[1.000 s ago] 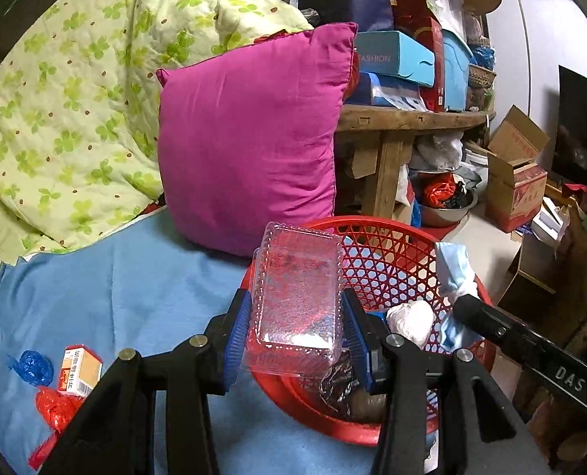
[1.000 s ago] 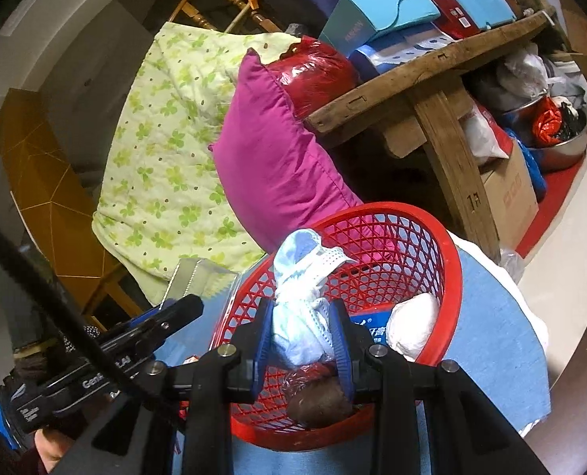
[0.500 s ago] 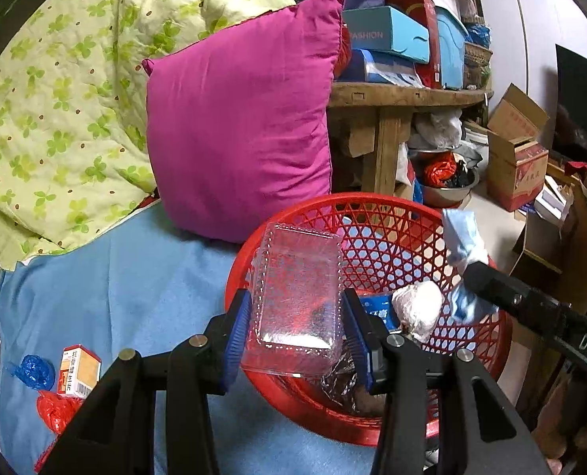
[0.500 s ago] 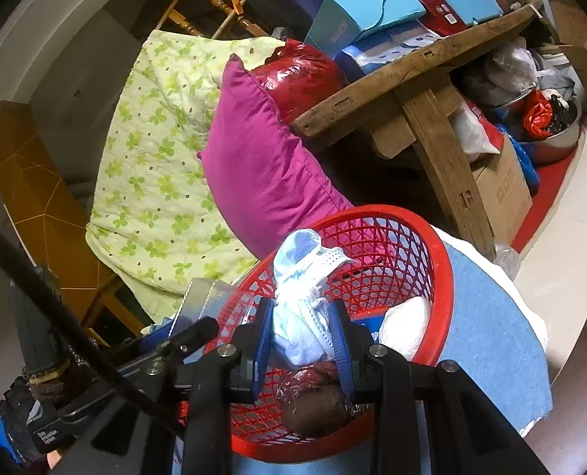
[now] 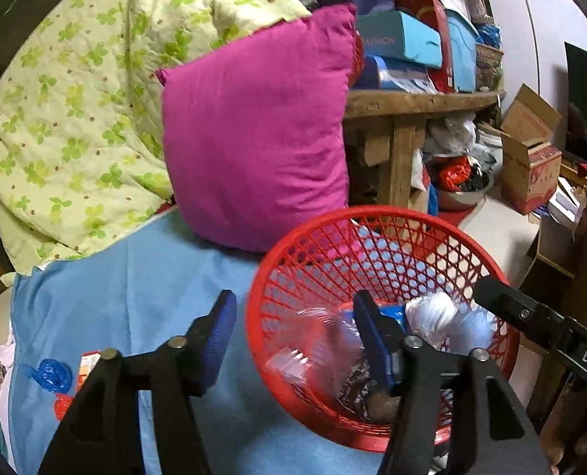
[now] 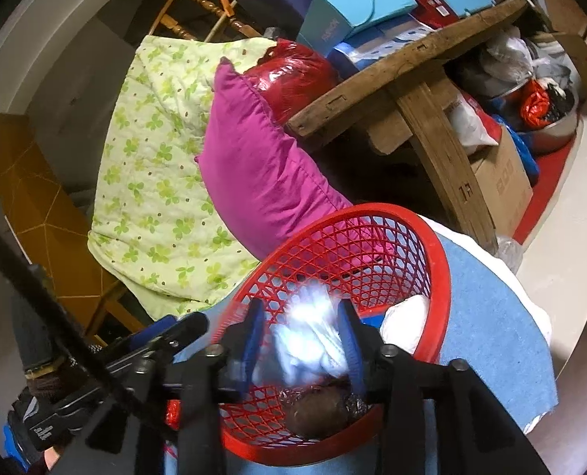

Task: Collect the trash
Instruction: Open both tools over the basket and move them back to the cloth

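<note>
A light blue cloth (image 5: 143, 289) covers the surface nearest both cameras, and a red mesh basket (image 5: 376, 217) stands on it. Behind the basket a magenta pillow (image 5: 254, 130) leans on a green clover-print quilt (image 5: 67, 91); farther back a rough wooden bench (image 5: 420, 99) carries stacked boxes, with cardboard cartons (image 5: 531, 158) on the floor beyond.

Only the left wrist view shows loose litter on the cloth: a blue wrapper (image 5: 52, 372) and a small orange carton (image 5: 89, 360) just beside it. Only the right wrist view shows a wooden chair back (image 6: 198, 27) above the quilt.

The left gripper (image 5: 293, 340) has just been opening; its jaws straddle the basket's near rim, and the clear plastic container (image 5: 313, 340), blurred, lies in the basket free of the pads. The right gripper (image 6: 303, 340) has likewise just been opening; the pale blue mask (image 6: 309, 332), blurred, is between its jaws above the basket, and the pads seem clear of it
</note>
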Demonstrator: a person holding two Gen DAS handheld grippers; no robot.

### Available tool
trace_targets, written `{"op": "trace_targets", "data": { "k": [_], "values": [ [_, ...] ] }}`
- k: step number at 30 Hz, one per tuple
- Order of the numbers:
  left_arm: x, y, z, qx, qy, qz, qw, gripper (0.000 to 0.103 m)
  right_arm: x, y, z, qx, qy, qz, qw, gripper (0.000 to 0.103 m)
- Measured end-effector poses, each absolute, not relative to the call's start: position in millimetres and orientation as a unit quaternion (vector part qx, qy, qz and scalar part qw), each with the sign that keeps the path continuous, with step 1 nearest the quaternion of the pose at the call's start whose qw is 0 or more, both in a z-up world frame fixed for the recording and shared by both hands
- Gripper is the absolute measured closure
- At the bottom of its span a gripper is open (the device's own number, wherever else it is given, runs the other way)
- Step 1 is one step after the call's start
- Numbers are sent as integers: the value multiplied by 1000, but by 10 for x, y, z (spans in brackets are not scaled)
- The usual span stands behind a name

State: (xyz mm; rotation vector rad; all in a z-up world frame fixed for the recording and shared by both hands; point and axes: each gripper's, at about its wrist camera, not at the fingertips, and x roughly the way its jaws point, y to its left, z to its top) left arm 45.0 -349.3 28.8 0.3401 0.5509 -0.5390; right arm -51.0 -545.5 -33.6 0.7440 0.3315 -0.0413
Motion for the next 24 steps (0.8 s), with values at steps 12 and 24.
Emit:
{"op": "trace_targets", "data": {
  "k": [12,24],
  "values": [
    [303,-2835,417,155,261,-221,927,34,-419,-5153,-212,309,160,-3,938,46],
    [-86,-1731,87,164,284,-138,935,24,-304,-4544,-59,215,150,22,965,46]
  ]
}}
